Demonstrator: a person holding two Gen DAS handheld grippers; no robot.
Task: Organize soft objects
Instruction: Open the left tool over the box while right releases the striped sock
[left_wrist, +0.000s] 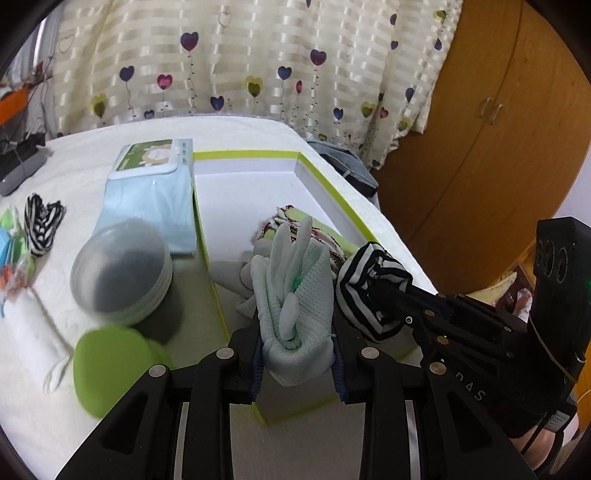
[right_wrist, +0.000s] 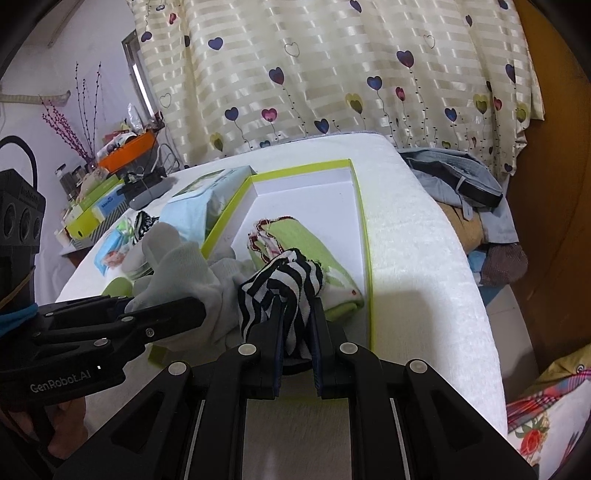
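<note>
A pale mint knit glove (left_wrist: 295, 291) stands upright between my left gripper's (left_wrist: 297, 347) pads, which are shut on its cuff. The right gripper (right_wrist: 297, 332) is shut on a bunched black-and-white striped sock (right_wrist: 280, 284). Both hang over the near end of a white box with a lime-green rim (right_wrist: 360, 206). In the box lie a green cloth with red-trimmed edges (right_wrist: 306, 240) and a pale grey sock (left_wrist: 231, 275). In the left wrist view the right gripper (left_wrist: 384, 295) comes in from the right with the striped sock (left_wrist: 365, 291). The right wrist view shows the left gripper (right_wrist: 192, 312) and the glove (right_wrist: 173, 266).
Left of the box on the white tabletop (left_wrist: 85, 162) are a light blue packet (left_wrist: 151, 199), a stack of clear round lids (left_wrist: 122, 273), a green rounded object (left_wrist: 110, 369) and a second striped sock (left_wrist: 40, 225). Jeans (right_wrist: 454, 181) lie beyond the right edge. A wooden wardrobe (left_wrist: 480, 147) stands at the right.
</note>
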